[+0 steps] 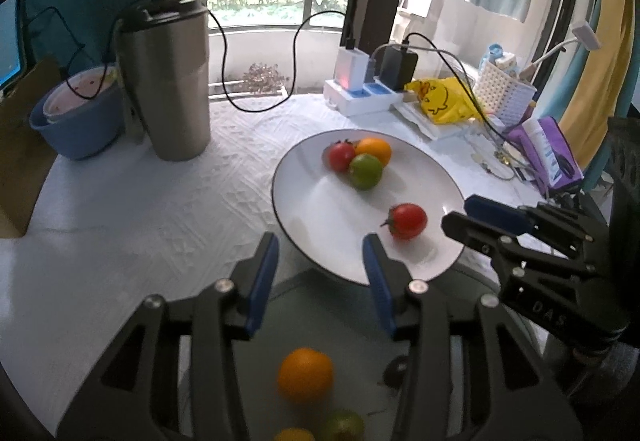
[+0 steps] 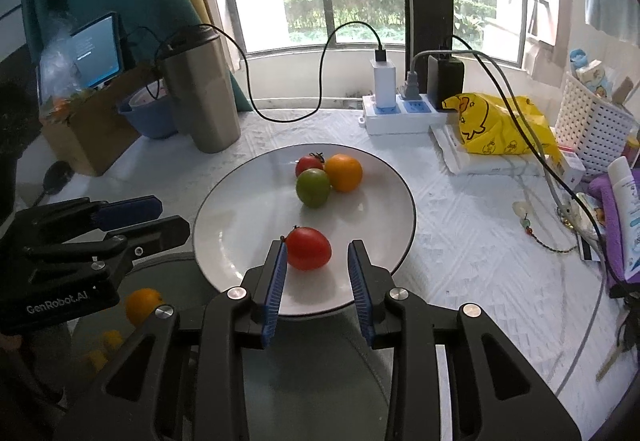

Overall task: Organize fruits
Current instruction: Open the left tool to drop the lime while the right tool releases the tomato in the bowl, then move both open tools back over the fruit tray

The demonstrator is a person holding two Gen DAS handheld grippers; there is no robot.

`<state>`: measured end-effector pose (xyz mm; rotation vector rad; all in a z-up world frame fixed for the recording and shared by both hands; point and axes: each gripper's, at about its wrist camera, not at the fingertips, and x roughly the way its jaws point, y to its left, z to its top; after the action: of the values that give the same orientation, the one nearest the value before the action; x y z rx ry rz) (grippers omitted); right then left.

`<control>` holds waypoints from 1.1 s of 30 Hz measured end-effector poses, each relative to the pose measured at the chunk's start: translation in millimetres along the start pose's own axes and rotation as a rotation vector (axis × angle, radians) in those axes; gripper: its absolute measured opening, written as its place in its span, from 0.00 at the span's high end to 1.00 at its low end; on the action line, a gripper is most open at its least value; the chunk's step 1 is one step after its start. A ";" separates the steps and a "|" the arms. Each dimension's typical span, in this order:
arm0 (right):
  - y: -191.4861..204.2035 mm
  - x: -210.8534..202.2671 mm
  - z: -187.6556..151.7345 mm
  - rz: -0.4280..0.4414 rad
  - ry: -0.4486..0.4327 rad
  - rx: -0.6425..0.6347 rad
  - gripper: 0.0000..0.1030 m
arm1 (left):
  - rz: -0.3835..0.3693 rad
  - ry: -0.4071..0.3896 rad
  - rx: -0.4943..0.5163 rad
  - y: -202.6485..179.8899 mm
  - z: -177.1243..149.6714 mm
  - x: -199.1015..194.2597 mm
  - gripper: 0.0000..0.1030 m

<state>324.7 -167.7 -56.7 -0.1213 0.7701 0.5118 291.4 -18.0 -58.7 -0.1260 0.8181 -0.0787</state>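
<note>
A white plate (image 1: 320, 209) (image 2: 248, 209) holds a red tomato (image 1: 341, 156), an orange (image 1: 374, 149) and a green fruit (image 1: 365, 171) huddled at its far side. Another red tomato (image 2: 309, 248) (image 1: 406, 221) lies alone on the near side. My right gripper (image 2: 318, 261) hovers just behind it, jaws narrowly apart, pads not pressing it. My left gripper (image 1: 320, 261) stands open and empty at the plate's near left rim. Below it a greyish round dish (image 1: 320, 305) holds an orange (image 1: 305, 379) (image 2: 142, 305), a green fruit (image 1: 344, 425) and something yellow (image 1: 294, 435).
A steel tumbler (image 1: 166, 81) and a blue bowl (image 1: 76, 125) stand at the back left, beside a cardboard box (image 2: 92, 129). At the back right are a power strip (image 2: 400, 113) with trailing cables, a yellow bag (image 2: 496, 125), a white basket (image 2: 592, 125) and small clutter.
</note>
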 end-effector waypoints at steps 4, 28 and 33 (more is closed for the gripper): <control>6.4 -9.7 -2.5 -0.001 -0.008 -0.003 0.68 | 0.005 -0.013 -0.005 1.3 -5.3 -11.6 0.56; 49.1 -60.3 -23.4 -0.006 -0.051 -0.042 0.68 | -0.007 -0.070 -0.021 7.9 -47.3 -73.2 0.56; 55.9 -64.7 -31.1 -0.004 -0.047 -0.050 0.68 | -0.005 -0.070 -0.032 11.0 -58.6 -80.0 0.56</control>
<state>238.9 -153.6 -29.8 -0.1567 0.7110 0.5282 194.3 -2.5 -42.1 -0.1601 0.7498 -0.0657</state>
